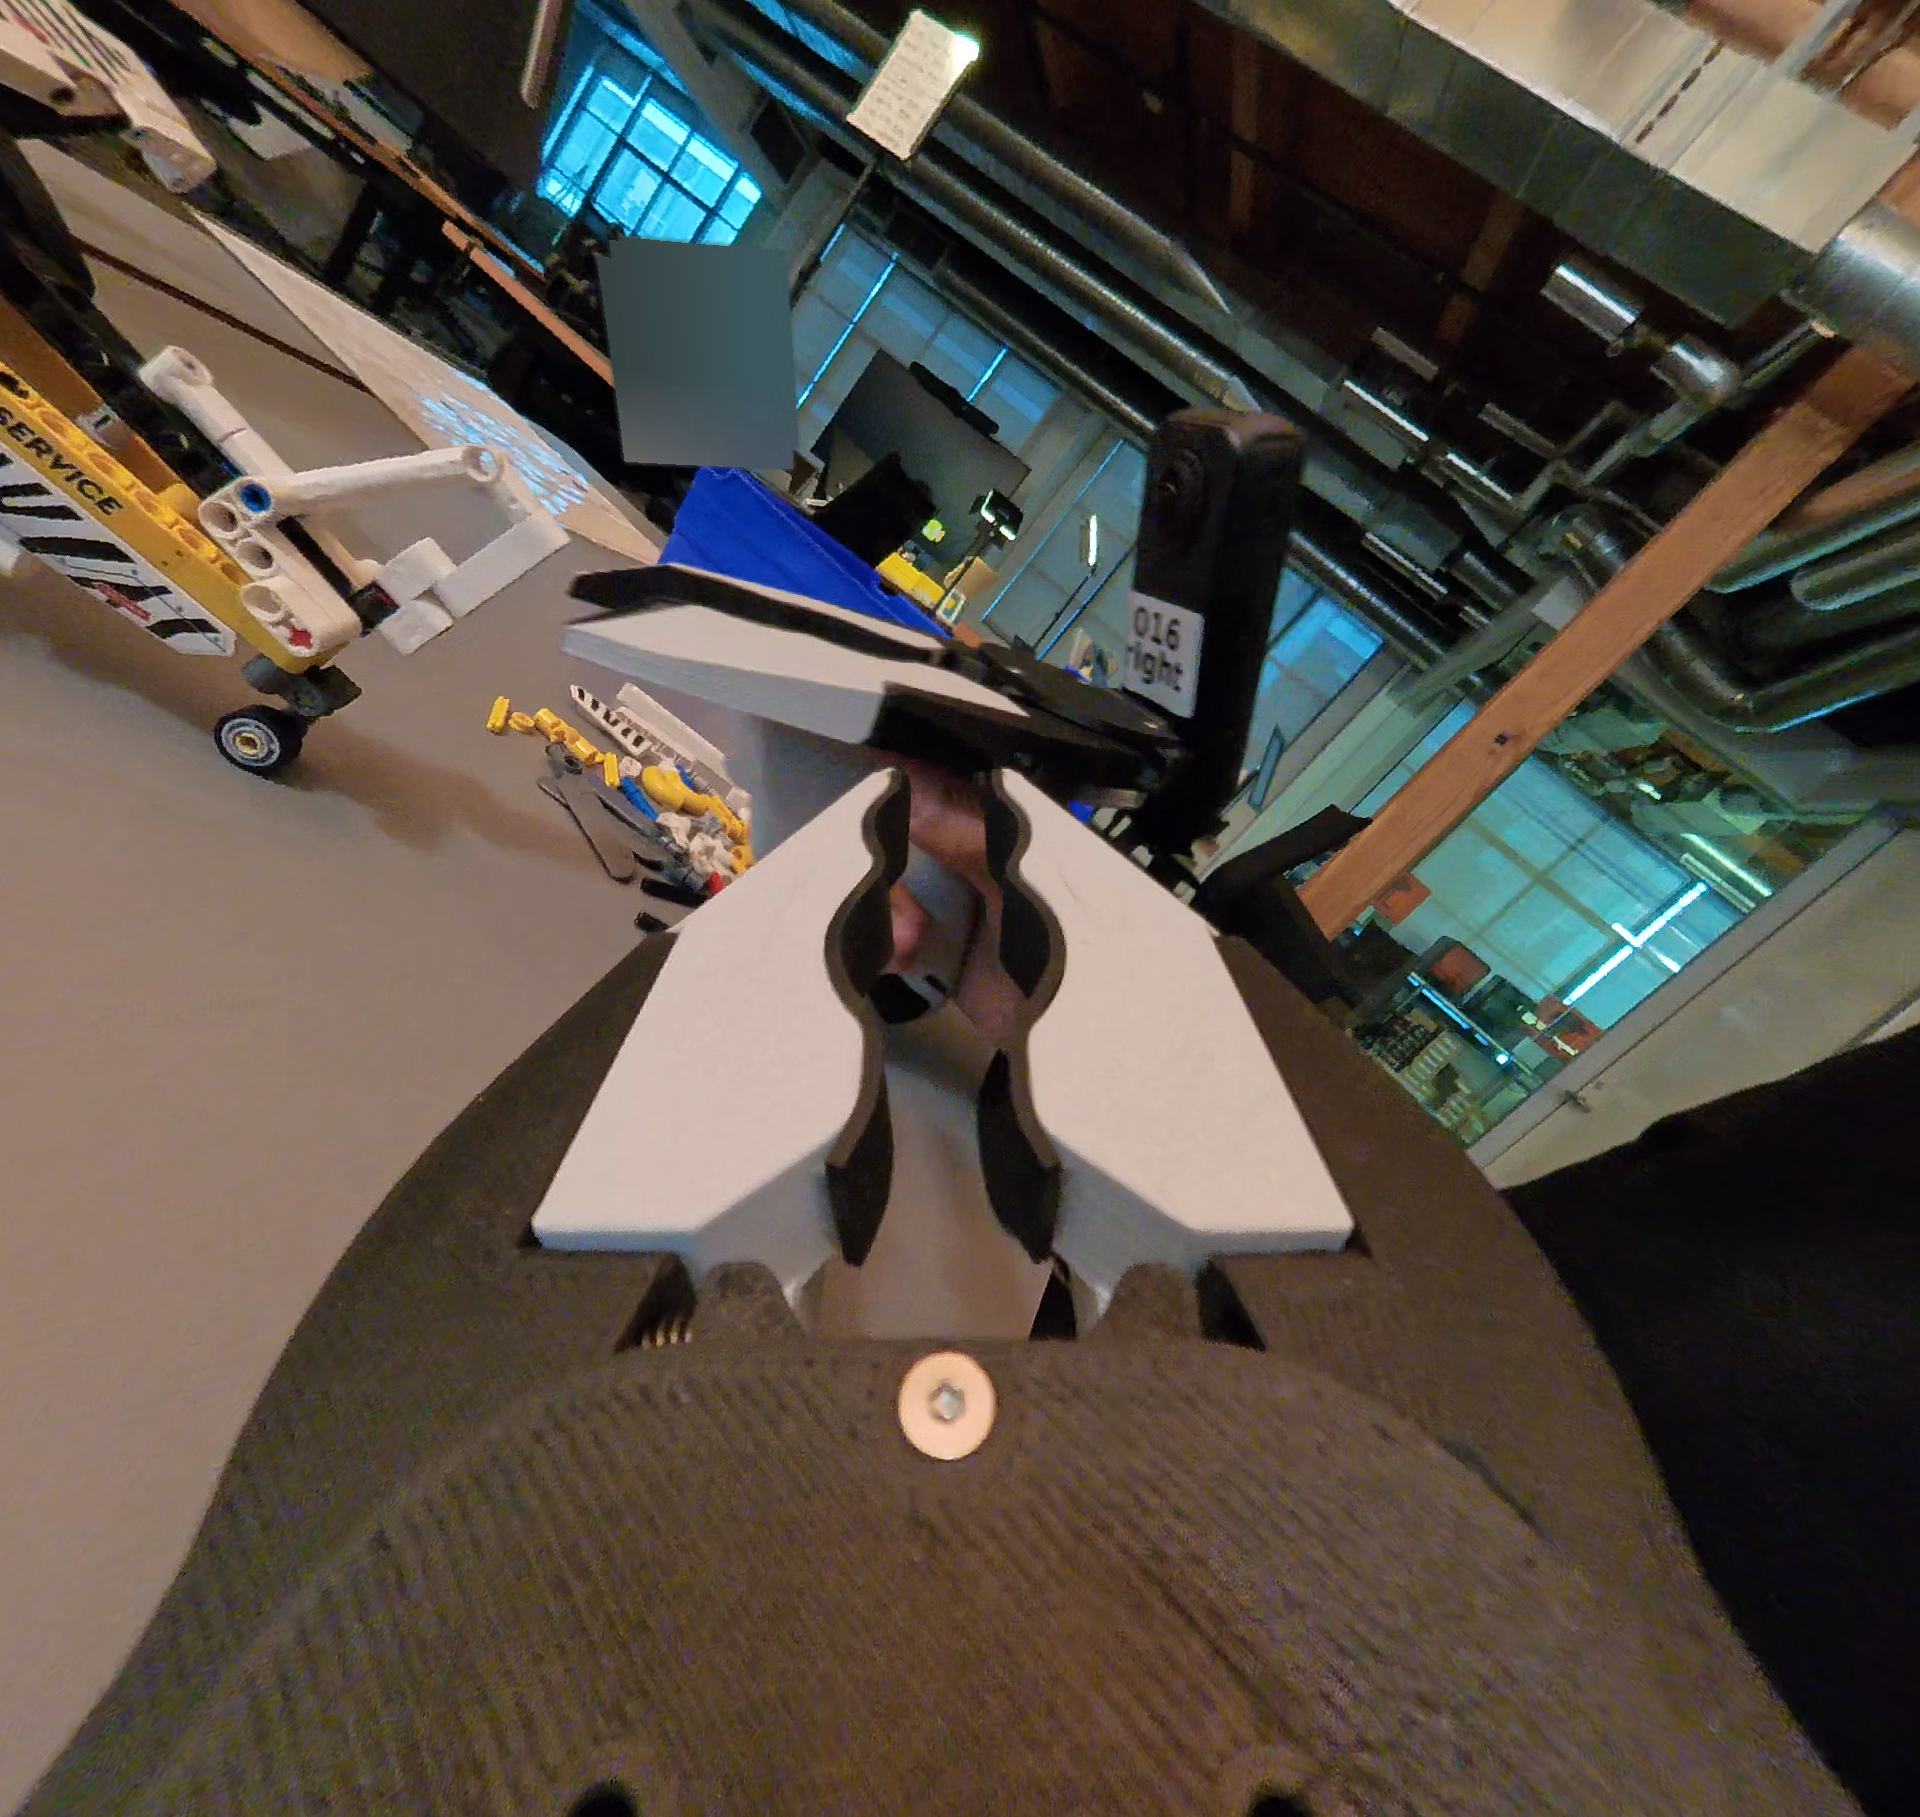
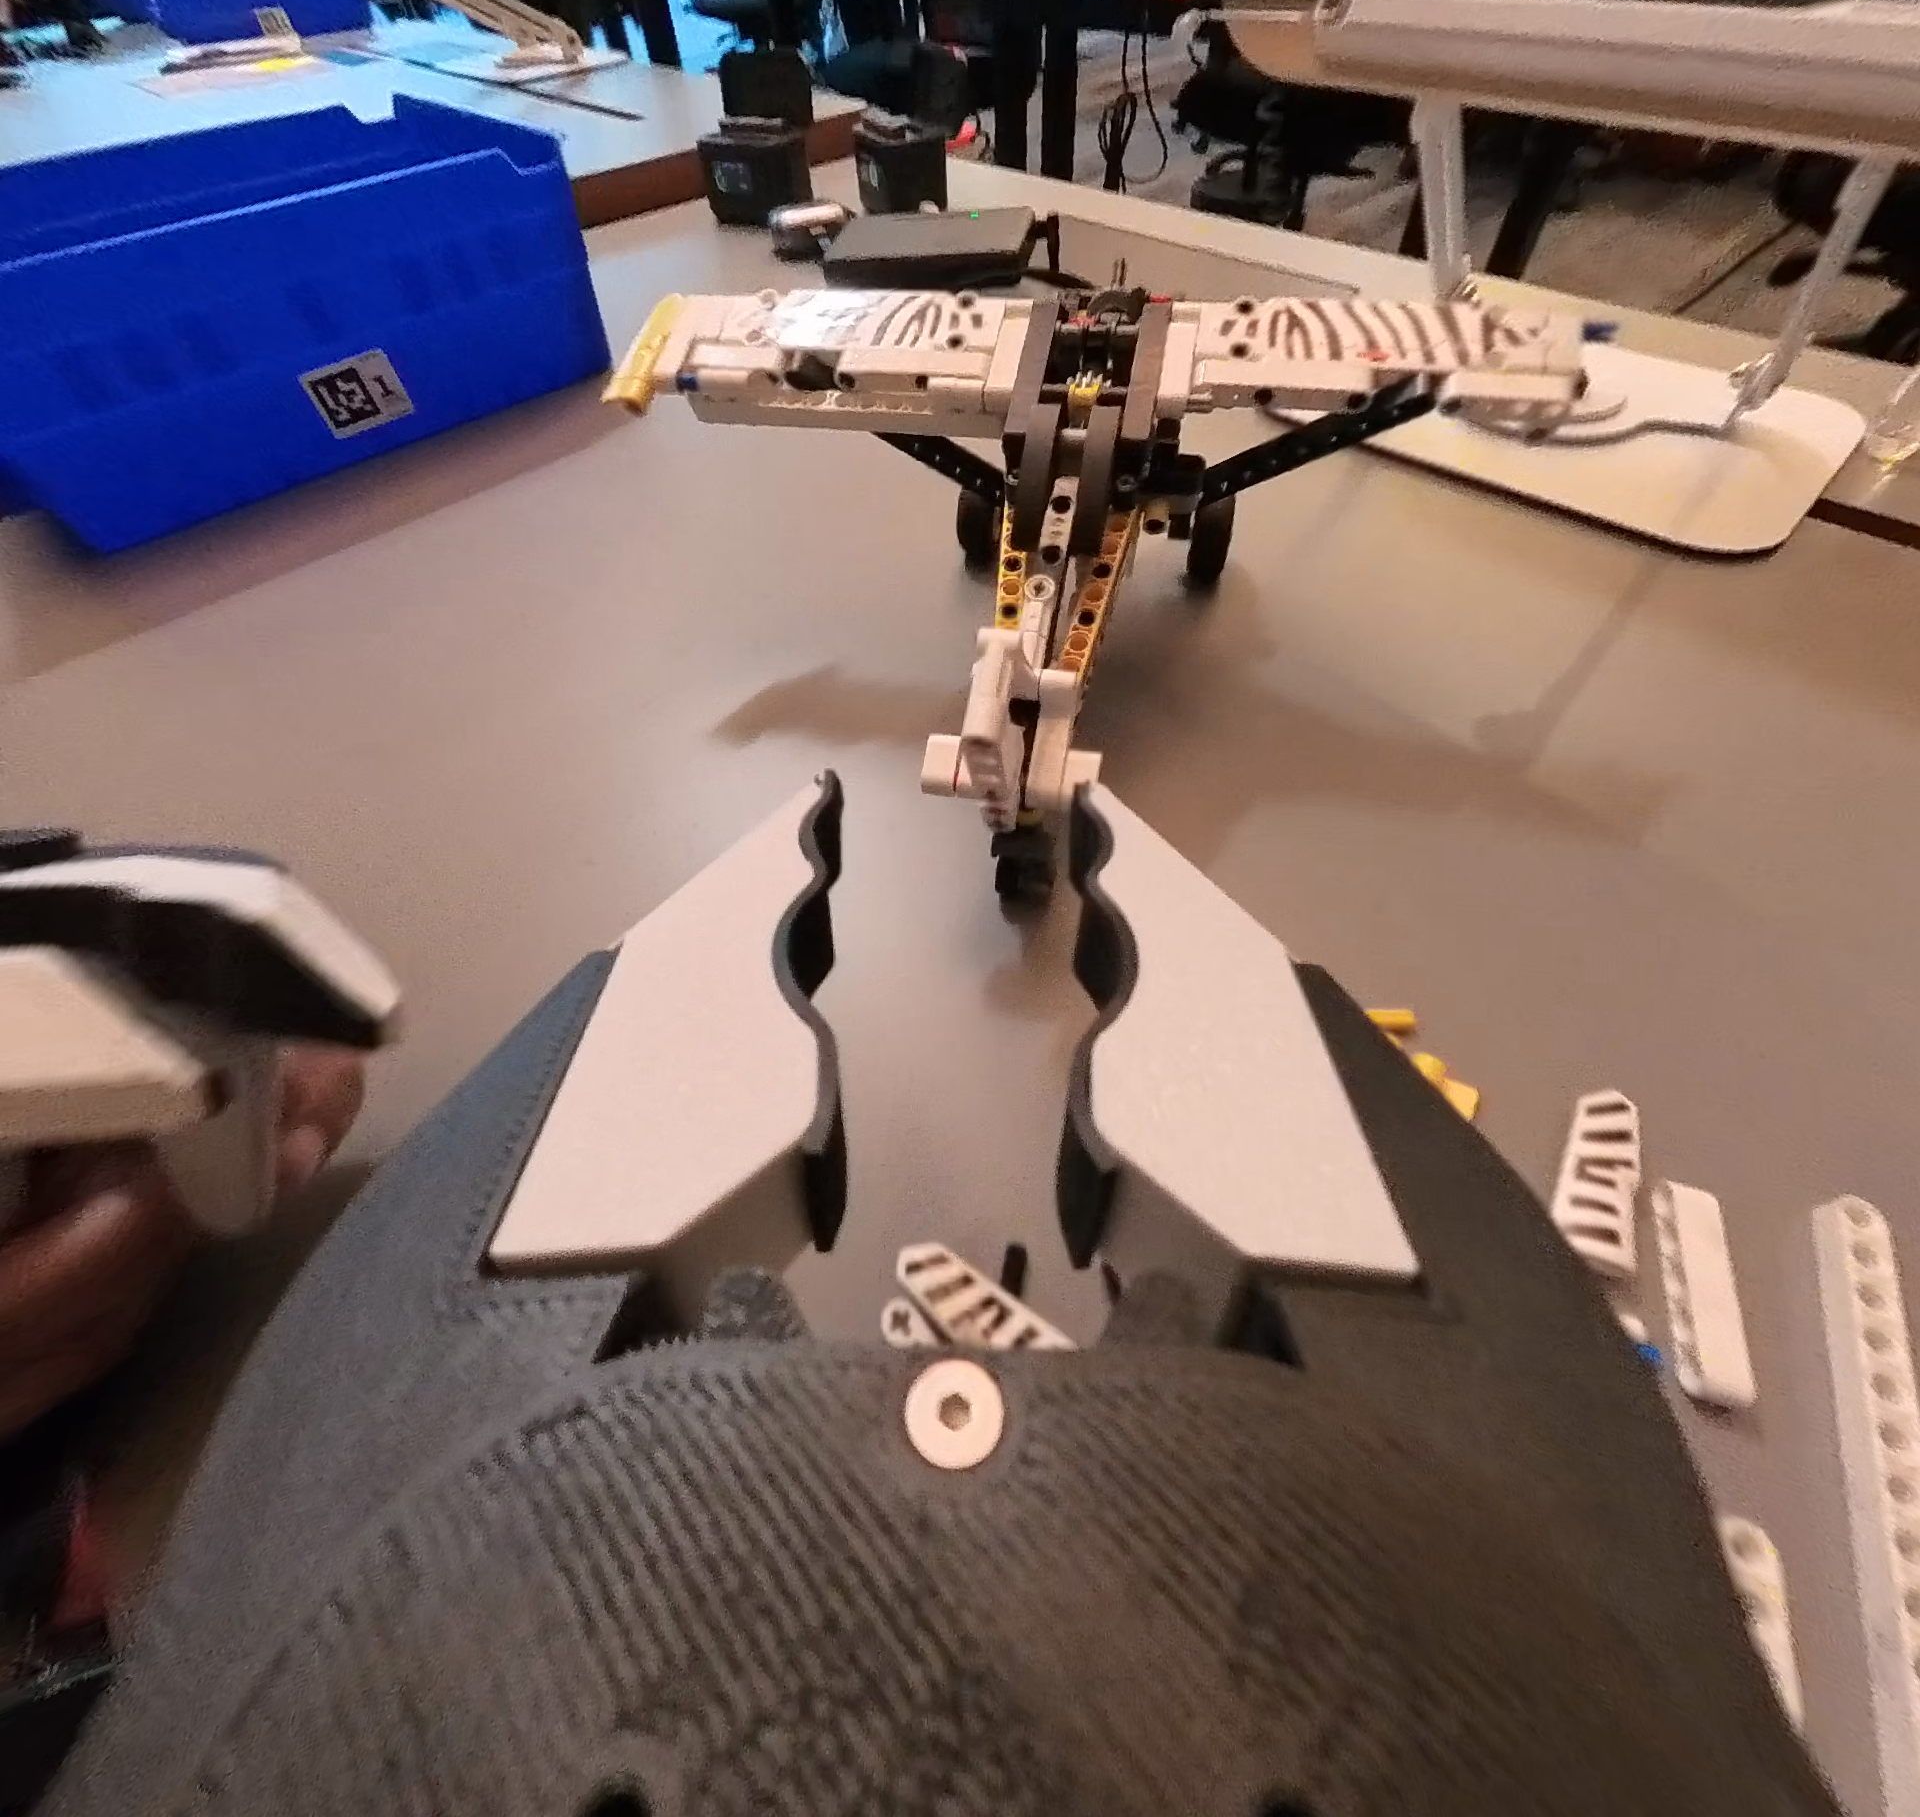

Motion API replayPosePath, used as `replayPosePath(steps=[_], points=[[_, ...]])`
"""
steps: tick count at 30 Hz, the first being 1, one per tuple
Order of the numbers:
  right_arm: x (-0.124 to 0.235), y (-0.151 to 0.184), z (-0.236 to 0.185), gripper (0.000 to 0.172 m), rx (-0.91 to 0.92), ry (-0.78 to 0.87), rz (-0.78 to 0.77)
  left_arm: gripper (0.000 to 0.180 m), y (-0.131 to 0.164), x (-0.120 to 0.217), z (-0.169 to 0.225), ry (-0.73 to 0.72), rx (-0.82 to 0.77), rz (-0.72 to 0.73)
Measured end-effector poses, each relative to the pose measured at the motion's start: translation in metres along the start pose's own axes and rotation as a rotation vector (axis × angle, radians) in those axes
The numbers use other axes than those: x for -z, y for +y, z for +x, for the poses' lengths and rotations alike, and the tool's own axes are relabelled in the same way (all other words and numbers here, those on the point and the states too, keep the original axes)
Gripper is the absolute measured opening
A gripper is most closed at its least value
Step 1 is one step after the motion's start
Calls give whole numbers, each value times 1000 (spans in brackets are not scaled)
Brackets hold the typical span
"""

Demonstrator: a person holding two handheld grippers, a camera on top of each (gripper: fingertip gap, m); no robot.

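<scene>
Tail wheel point(image 2: 1029, 868) of toy plane point(image 2: 1081, 385) blurred beside open right gripper point(image 2: 956, 811).

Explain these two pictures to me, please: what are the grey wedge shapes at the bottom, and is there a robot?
No robot arm here. A person holds a two-finger gripper in each hand, and each picture comes from a camera on one gripper, looking along its fingers.

The right wrist view shows the right gripper open and holding nothing, its fingertips near the tail of a toy brick aeroplane standing on the grey table. A blue bin sits to the left, and loose white beams lie to the right.

The left wrist view is tilted. The left gripper has its fingers slightly apart with nothing between them; behind them are the right gripper and the person's hand. A pile of small brick parts lies on the table.
</scene>
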State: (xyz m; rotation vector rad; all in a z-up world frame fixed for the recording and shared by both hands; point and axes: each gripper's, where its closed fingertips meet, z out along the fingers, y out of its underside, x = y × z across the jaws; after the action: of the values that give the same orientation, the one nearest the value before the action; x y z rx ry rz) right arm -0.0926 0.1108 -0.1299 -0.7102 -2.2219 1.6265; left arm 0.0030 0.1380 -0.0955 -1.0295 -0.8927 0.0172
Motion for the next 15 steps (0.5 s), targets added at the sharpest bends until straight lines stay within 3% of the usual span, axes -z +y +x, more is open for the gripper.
replayPosePath(steps=[4,6,10,12,15], points=[[-25,1,5,37,-17,19,-55,11,-1,1,3,15,-3,10],[-31,1,4,11,-19,14,-70,11,-1,1,4,21,-2,14],[-24,1,-10,10,32,-21,-64,15,-7,5,-5,16,105,29],[-15,2,-23,11,40,-45,-49,0,-14,12,-28,-133,131,43],[1,4,-42,13,43,-82,-17,5,-11,19,-52,-290,88,-43]])
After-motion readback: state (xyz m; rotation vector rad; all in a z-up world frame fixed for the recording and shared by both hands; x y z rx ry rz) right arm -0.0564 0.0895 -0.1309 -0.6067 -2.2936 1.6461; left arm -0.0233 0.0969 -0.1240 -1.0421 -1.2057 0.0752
